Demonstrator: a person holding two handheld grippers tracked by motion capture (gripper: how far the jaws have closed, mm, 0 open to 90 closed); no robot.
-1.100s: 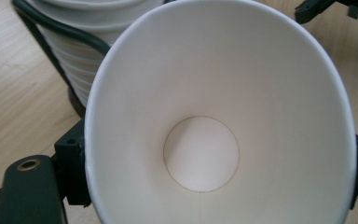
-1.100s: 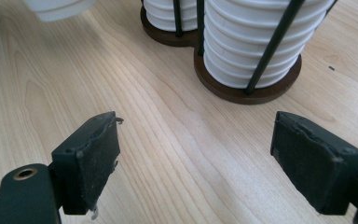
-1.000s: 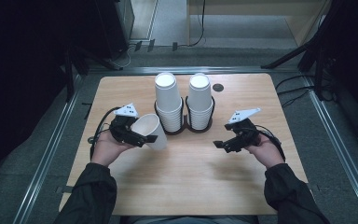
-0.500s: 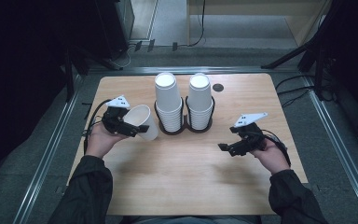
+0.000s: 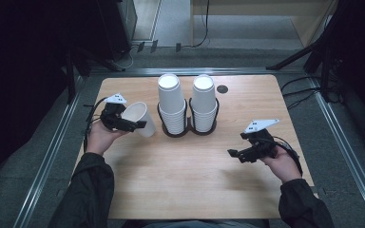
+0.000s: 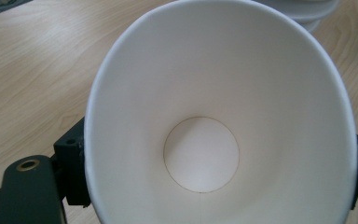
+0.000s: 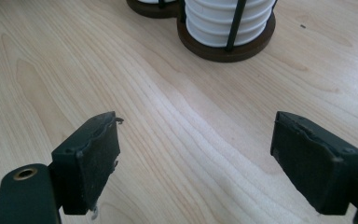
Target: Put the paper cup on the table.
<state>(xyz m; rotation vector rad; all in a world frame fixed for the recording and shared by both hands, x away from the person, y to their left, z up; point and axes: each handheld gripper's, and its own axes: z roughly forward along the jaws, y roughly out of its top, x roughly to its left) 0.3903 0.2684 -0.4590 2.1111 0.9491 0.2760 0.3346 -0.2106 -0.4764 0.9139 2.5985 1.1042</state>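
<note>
Here, my left gripper (image 5: 132, 124) pinched a single paper cup (image 5: 138, 118) at left of frame, already off the two cup stacks (image 5: 172, 107) in their holder (image 5: 190, 129). Setting it on the tabletop (image 5: 180, 180) remained. My right gripper (image 5: 236, 153), lower right, had fingers spread, empty.

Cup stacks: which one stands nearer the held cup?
The left stack; the cup in the left gripper lies beside it, the right stack farther off.

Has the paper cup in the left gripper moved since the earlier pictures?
Yes. The paper cup, held in the left gripper, has moved left, away from the cup holder; the gap between them is wider now.
</note>
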